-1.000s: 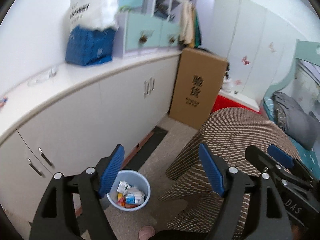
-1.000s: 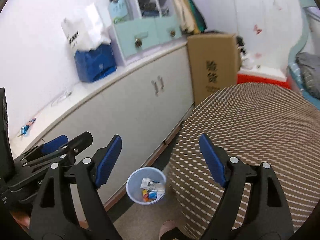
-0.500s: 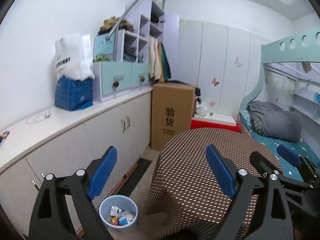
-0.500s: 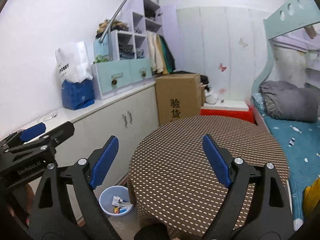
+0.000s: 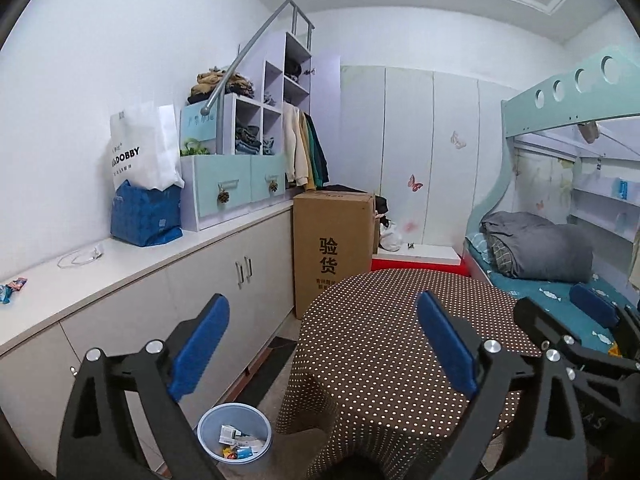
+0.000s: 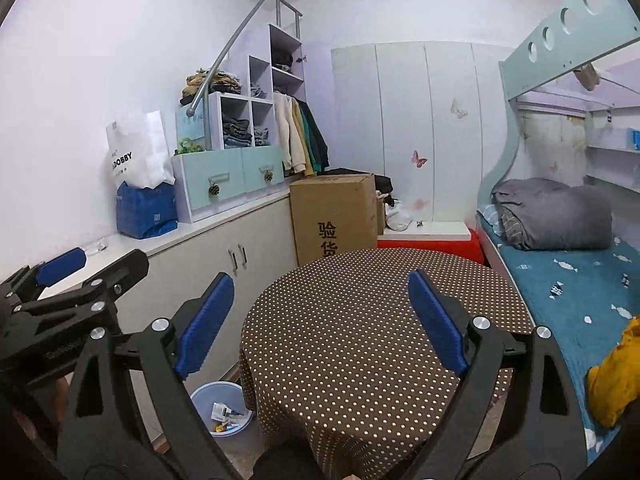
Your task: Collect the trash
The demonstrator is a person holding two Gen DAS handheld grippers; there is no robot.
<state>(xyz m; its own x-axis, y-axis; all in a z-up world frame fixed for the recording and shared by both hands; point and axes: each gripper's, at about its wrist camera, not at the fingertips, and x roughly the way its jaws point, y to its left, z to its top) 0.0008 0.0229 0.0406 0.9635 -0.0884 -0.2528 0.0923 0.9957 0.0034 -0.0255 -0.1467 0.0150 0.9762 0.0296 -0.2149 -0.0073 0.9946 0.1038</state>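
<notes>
A light blue trash bin with wrappers and small packets inside stands on the floor between the white cabinets and the round table; it also shows in the right wrist view. My left gripper is open and empty, held above the table's near left edge. My right gripper is open and empty over the table. A small blue wrapper lies on the counter at far left. The right gripper's side shows in the left wrist view.
A round table with a brown dotted cloth fills the middle. White counter and cabinets run along the left wall with bags and drawers. A cardboard box stands behind. A bunk bed is on the right.
Both grippers have risen and tilted up from looking down at the bin to looking across the room. Both stay open and empty.
</notes>
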